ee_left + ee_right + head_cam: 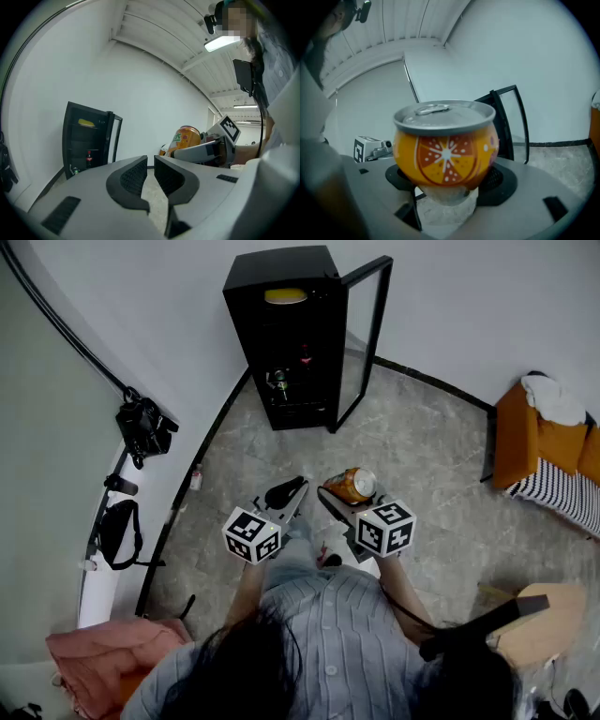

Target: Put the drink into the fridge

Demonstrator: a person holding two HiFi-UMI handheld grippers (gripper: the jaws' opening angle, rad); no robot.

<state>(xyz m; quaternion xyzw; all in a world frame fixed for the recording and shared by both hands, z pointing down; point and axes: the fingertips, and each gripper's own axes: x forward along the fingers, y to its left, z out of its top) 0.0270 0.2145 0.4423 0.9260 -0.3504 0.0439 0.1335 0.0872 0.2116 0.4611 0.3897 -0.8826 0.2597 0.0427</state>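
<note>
An orange drink can (445, 150) sits upright, clamped between the jaws of the right gripper (349, 493), held above the floor well short of the black fridge (246, 343). The fridge's glass door (380, 306) stands open. Its shelves hold a yellow item (285, 295), a red-topped bottle (305, 357) and a green can (278, 381). The left gripper (150, 161) is empty, its jaws nearly together.

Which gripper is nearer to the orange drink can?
Right. The right gripper holds the orange can between its jaws. The left gripper is level with it on its left, not touching it.
</note>
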